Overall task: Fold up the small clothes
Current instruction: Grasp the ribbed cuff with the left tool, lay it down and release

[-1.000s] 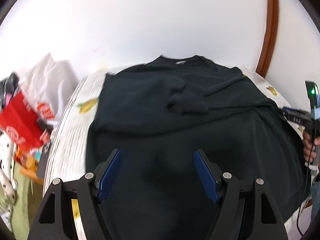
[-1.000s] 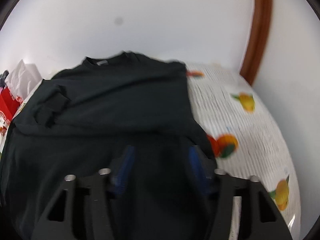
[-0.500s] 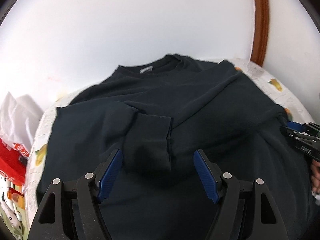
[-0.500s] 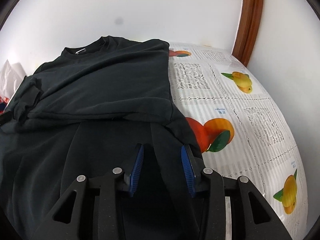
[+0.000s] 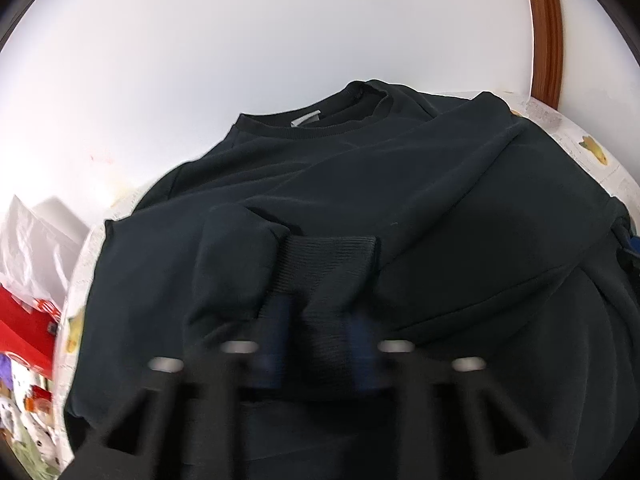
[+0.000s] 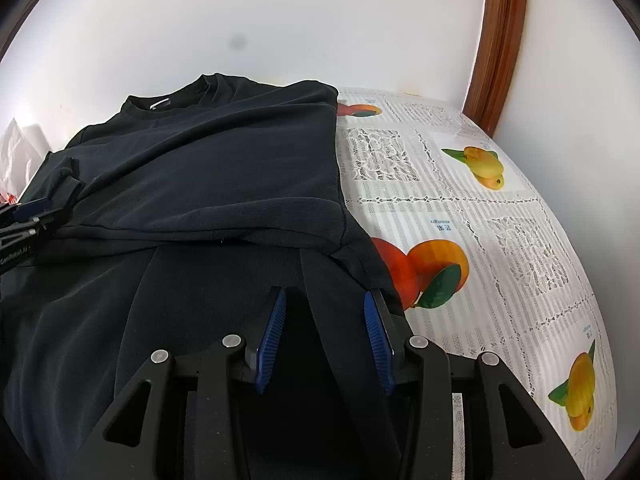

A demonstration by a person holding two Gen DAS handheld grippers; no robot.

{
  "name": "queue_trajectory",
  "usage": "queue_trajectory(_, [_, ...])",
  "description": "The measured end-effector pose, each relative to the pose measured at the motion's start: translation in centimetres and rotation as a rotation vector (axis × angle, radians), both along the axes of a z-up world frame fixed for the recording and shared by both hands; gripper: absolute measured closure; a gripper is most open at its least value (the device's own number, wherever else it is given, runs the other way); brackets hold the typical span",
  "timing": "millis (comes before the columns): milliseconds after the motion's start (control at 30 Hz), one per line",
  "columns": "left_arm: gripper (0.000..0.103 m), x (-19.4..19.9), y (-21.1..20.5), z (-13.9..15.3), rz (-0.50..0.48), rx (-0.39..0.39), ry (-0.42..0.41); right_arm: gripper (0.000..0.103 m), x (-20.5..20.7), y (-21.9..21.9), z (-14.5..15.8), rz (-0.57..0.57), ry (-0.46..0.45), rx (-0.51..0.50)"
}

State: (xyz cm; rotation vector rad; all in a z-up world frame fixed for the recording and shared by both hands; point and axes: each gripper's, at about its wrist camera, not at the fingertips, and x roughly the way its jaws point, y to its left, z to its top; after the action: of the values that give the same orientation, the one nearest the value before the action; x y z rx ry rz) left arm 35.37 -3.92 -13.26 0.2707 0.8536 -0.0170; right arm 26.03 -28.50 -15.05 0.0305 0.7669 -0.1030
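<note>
Ribbed cuff [image 5: 326, 264] sits between the closing left gripper [image 5: 320, 344] fingers and may slip; right gripper [image 6: 325, 340] fingers straddle a sweatshirt [image 6: 224, 168] fold, half spread.

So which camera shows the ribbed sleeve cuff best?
The left wrist view: the ribbed cuff fills its centre, between the closing left gripper. The right wrist view shows it only small and sideways at the far left edge.

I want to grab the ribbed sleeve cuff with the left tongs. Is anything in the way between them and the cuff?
Nothing visible. The ribbed cuff already sits between the left tongs, whose jaws are closing on it, atop the black sweatshirt.
</note>
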Motion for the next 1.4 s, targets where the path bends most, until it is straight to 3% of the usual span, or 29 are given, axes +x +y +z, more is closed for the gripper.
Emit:
queue_trajectory(133, [0.091, -0.4, 3.5, 2.5, 0.044, -0.108, -0.022, 0.063, 0.0, 0.0, 0.0, 0.0, -0.001, -0.002])
queue_trajectory(333, [0.092, -1.9, 10.7, 6.0, 0.168, -0.181, -0.115, 0.062, 0.0, 0.0, 0.0, 0.002, -0.003, -0.002])
queue_trajectory(500, [0.092, -2.5, 15.4, 5.5, 0.233, -0.25, -0.103, 0.061, -0.7, 0.4, 0.9, 0.031, 0.004, 0.012])
queue_trajectory(600, [0.092, -2.6, 16.8, 4.4, 0.261, -0.267, -0.072, 0.056, -2.0, 0.7, 3.3, 0.089, -0.07, 0.074])
queue_trajectory(667, [0.092, -2.8, 17.4, 3.4, 0.273, -0.265, -0.041, 0.049, -2.3, 0.8, 5.0, 0.096, -0.132, 0.097])
queue_trajectory(767, [0.091, -2.7, 17.5, 2.4, 0.281, -0.267, -0.006, 0.047, -1.2, 1.1, 5.7, 0.065, -0.159, 0.048])
queue_trajectory(900, [0.089, -2.9, 18.1, 2.2, 0.325, -0.206, -0.002, 0.047, 2.0, 0.6, 3.8, 0.006, -0.082, 0.024])
queue_trajectory(1033, [0.089, -3.6, 19.4, 2.3, 0.334, -0.214, 0.003, 0.047, 3.6, -0.6, 1.0, -0.059, 0.025, 0.042])
queue_trajectory(1167, [0.089, -4.8, 19.9, 2.4, 0.327, -0.202, 0.004, 0.047, 2.0, -1.1, 1.1, -0.08, -0.001, 0.075])
queue_trajectory(1400, [0.089, -8.3, 19.2, 3.3, 0.298, -0.194, -0.016, 0.047, -2.2, -1.6, 2.6, -0.101, -0.038, -0.005])
